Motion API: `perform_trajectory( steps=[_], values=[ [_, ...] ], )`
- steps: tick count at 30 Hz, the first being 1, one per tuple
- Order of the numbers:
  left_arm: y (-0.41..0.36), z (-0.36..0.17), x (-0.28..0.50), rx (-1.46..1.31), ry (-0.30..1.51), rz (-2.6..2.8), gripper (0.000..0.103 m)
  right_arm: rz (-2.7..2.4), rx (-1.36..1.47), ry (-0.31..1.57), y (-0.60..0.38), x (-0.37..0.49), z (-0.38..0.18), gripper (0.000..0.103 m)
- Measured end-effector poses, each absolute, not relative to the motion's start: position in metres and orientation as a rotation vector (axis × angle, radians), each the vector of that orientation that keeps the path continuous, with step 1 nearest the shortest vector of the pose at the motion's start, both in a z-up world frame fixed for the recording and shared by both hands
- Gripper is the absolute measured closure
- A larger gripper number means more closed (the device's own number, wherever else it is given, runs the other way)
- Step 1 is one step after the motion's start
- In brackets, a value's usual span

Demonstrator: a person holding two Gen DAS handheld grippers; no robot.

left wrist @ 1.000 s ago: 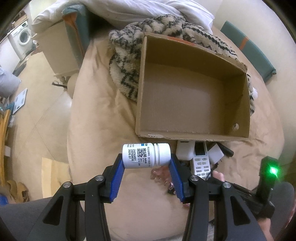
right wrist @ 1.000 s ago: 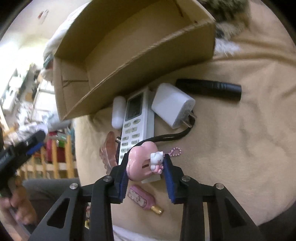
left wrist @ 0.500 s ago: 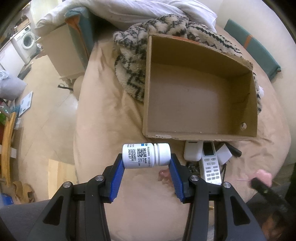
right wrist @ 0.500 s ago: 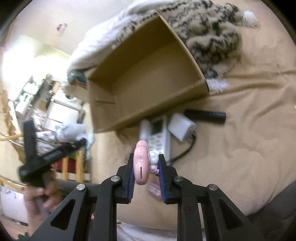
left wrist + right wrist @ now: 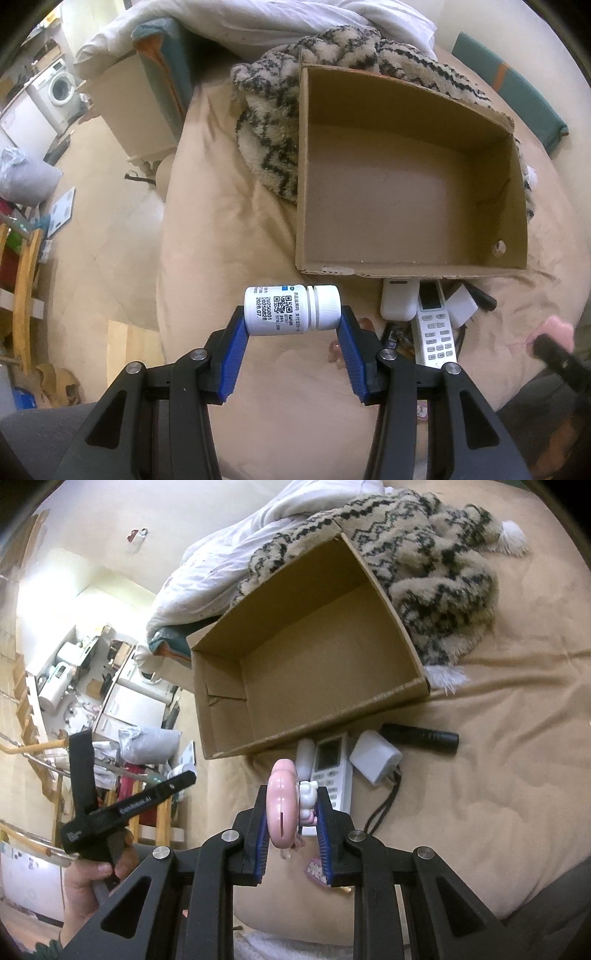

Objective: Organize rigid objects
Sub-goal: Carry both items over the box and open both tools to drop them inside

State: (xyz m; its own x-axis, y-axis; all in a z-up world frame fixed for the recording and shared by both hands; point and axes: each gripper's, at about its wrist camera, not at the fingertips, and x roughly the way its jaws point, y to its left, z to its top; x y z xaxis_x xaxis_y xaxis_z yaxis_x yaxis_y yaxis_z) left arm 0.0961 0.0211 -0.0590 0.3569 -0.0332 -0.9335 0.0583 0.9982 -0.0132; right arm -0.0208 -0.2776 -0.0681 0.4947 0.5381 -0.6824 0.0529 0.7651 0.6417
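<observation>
gripping the white bottle (image 5: 291,310) end to end, the left gripper (image 5: 291,325) is risking a slip, while the right gripper (image 5: 291,805) is pinching the pink charm (image 5: 282,805) tightly near the empty cardboard box (image 5: 221,746).

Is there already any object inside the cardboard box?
No, the box shows only its bare cardboard floor; nothing lies in it.

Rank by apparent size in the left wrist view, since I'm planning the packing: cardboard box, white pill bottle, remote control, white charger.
1. cardboard box
2. white pill bottle, though nearness to the camera inflates it
3. remote control
4. white charger, partly hidden
</observation>
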Motion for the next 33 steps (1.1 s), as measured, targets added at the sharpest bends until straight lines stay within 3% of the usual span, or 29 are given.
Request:
perform_trajectory(
  steps=[13,23,33],
  values=[
    [0.020,-0.046,0.101,0.034,1.134,-0.024,0.059,0.365,0.590,0.981,-0.286,0.025,-0.043,0.079],
    [-0.017,-0.015,0.157,0.066,1.059,-0.077,0.059,0.343,0.474,0.954,-0.292,0.079,-0.032,0.079],
    [-0.050,-0.052,0.195,0.078,1.052,-0.126,0.059,0.255,0.358,1.034,-0.278,0.122,-0.062,0.079]
  ],
)
